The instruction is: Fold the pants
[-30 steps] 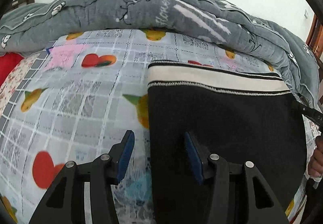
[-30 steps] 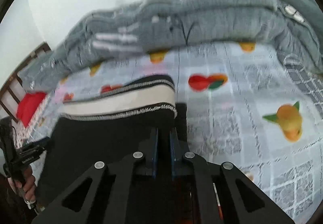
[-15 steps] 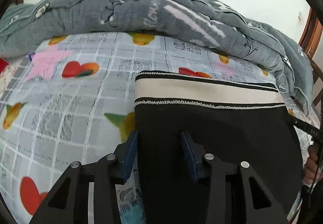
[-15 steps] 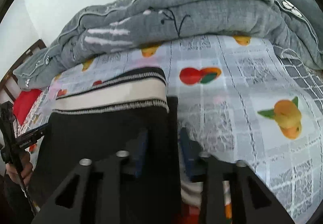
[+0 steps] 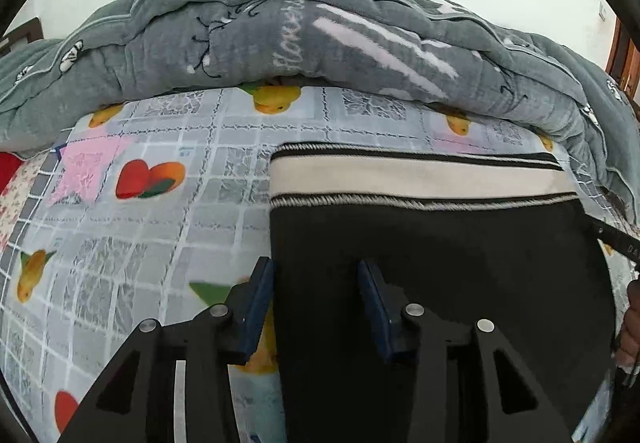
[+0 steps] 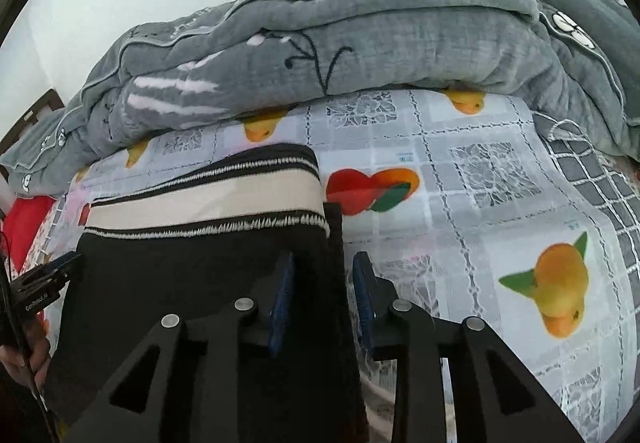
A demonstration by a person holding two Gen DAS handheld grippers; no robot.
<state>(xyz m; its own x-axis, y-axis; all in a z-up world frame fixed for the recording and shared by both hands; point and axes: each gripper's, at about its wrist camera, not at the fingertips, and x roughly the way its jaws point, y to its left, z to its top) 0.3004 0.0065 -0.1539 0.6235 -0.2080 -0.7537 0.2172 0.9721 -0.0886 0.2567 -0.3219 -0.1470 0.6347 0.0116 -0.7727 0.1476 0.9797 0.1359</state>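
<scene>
Lying flat on the sheet (image 5: 168, 243), the folded pants (image 5: 440, 263) are straddled at opposite edges: the left gripper (image 5: 316, 307) is held apart, unclamped, while the right gripper's (image 6: 322, 297) jaws are opening around the edge.

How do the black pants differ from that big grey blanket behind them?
The pants are black with a cream waistband; the blanket is grey with pale stripes and stitched patterns. The pants lie flat and smooth on the fruit-print sheet; the blanket is bunched in a thick heap along its far side. Both rest on that sheet.
</scene>
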